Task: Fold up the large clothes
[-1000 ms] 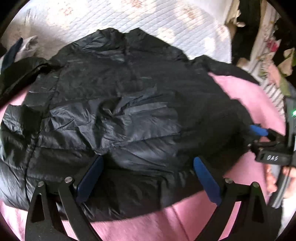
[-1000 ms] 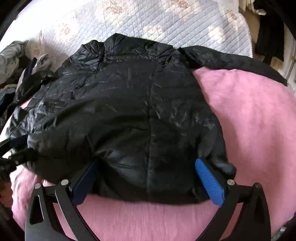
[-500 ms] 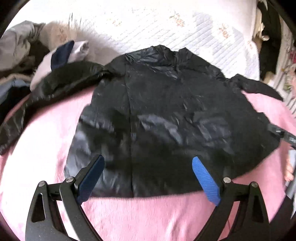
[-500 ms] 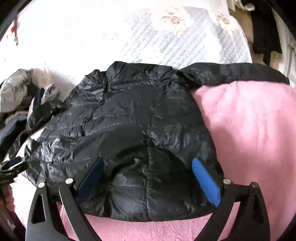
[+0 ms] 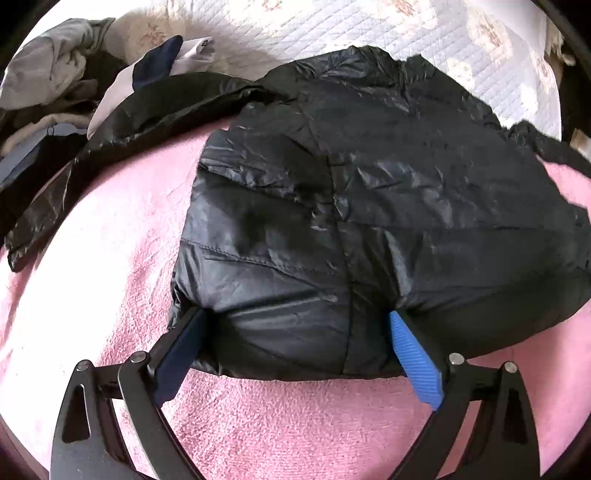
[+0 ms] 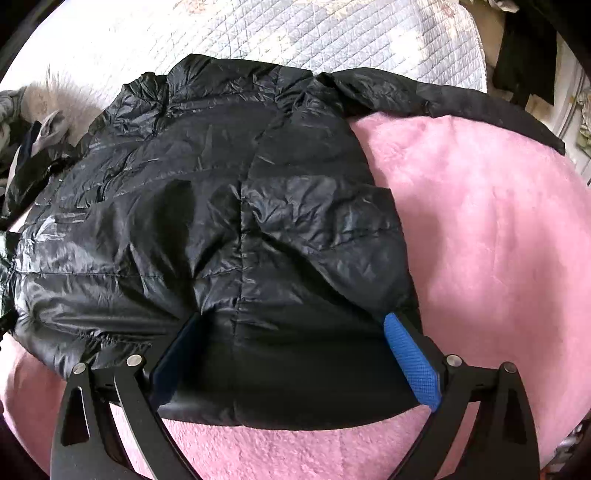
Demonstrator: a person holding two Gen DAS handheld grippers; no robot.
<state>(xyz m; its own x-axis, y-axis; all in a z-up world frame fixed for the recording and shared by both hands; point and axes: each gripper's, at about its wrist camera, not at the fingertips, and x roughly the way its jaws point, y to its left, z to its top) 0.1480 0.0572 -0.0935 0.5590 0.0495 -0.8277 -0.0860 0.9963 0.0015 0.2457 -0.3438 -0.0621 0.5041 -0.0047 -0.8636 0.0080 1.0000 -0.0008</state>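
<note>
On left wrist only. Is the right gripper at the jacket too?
Observer: Yes. The right gripper is open, its fingers straddling the near hem of the black jacket.
Operator: Sleeve on that side, folded in yet?
Observer: No. That sleeve lies stretched out along the far edge of the pink blanket.
Operator: Anything beyond it?
Observer: Dark clothes hang past the corner of the white quilt.

A bedroom in a home: a bed carries a pink fleece blanket over a white quilted bedspread, loose clothes are heaped at ten o'clock, and dark garments hang at two o'clock.
</note>
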